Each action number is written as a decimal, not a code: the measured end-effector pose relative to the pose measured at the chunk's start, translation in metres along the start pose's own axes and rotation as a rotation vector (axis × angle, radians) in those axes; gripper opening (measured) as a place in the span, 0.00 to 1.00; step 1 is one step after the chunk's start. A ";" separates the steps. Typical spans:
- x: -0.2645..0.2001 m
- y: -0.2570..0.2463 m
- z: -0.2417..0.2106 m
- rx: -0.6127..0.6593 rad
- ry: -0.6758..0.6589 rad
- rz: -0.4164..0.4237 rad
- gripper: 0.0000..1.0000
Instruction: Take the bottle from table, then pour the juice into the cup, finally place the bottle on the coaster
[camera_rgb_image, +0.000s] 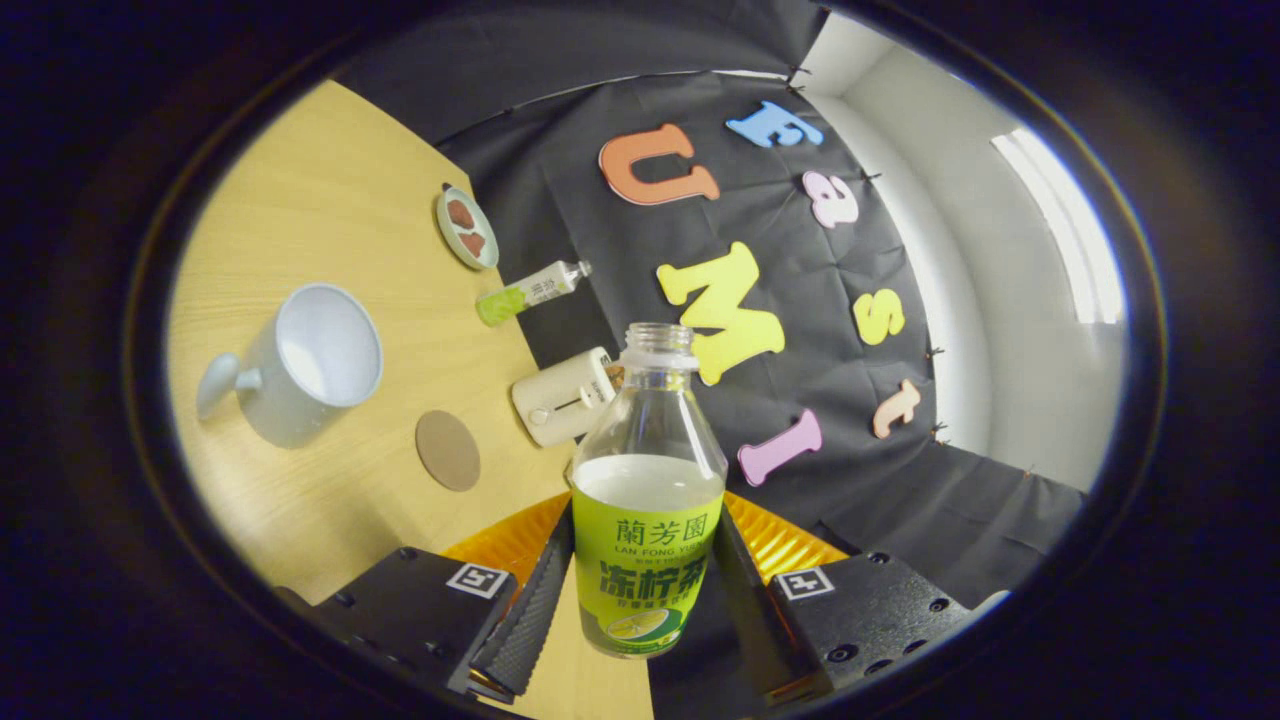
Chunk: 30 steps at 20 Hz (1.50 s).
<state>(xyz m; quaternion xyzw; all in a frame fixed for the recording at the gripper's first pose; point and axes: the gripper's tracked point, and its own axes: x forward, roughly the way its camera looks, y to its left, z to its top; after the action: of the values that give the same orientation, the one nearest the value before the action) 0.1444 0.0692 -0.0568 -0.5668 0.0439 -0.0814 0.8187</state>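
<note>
Sideways, jaws clamping bottle

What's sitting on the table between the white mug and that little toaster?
In the gripper view, a round brown coaster lies flat on the wooden table between the mug and the toaster. The gripper holds the juice bottle.

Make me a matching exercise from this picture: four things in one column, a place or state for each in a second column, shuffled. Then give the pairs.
Things
1. bottle
2. cup
3. coaster
4. toaster

Places or states
A. flat brown disc on the table, nothing on it
B. white, with a handle, beyond the coaster
C. cream box at the table's edge by the black cloth
D. uncapped, clamped between the fingers of the gripper

Pairs: 1-D, 2-B, 3-A, 4-C
</note>
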 end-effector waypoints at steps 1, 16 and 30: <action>0.001 0.001 0.001 -0.028 0.006 -0.001 0.82; -0.003 0.012 0.024 -0.407 -0.094 -0.035 0.82; -0.014 0.012 0.034 -0.635 -0.129 -0.130 0.82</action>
<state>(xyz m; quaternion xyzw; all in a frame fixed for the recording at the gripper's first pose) 0.1371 0.1072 -0.0568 -0.7994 -0.0210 -0.0795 0.5951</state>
